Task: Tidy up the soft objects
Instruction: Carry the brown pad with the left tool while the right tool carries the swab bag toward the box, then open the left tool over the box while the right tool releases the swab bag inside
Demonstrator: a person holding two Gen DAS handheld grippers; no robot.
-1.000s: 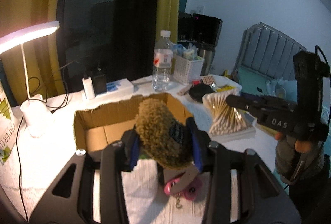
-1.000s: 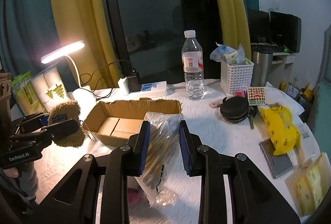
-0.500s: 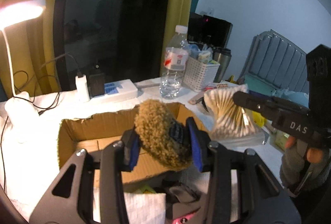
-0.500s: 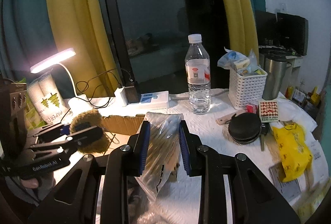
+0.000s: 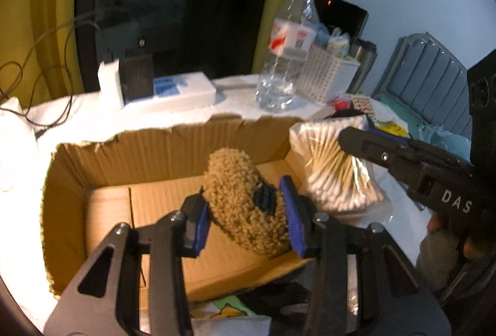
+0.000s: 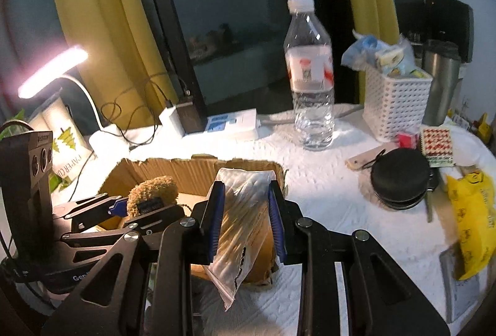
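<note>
The left gripper (image 5: 246,213) held a curly tan plush toy (image 5: 245,202) clamped between its blue-padded jaws, a dark label on the toy's side facing the camera, and hung over the open cardboard box (image 5: 161,150), the toy above the box's bare floor on its right-hand half. Just to the right, the right gripper (image 6: 245,223) gripped a clear plastic bag of cotton swabs (image 6: 245,212), its jaws pressed against both sides of the bag, which was held at the box's right wall; from the left wrist view the bundle of swabs (image 5: 338,168) appeared beside the box's right corner, with the other gripper's black finger lying across it. In the right wrist view the plush toy (image 6: 152,195) sat in the left gripper's fingers (image 6: 102,205) over the box's torn rim (image 6: 198,170). Beyond the box, on a white-covered table (image 6: 325,190), lay a white power strip (image 6: 232,125) with a plugged-in charger (image 6: 172,119), and a clear water bottle (image 6: 310,75) stood upright beside a white perforated basket (image 6: 395,106) stuffed with packets. A round black case (image 6: 400,178) and a yellow bag (image 6: 474,212) lay to the right, a lit desk lamp (image 6: 52,72) glowed at left, and yellow curtains (image 6: 93,10) framed a dark window behind.
</note>
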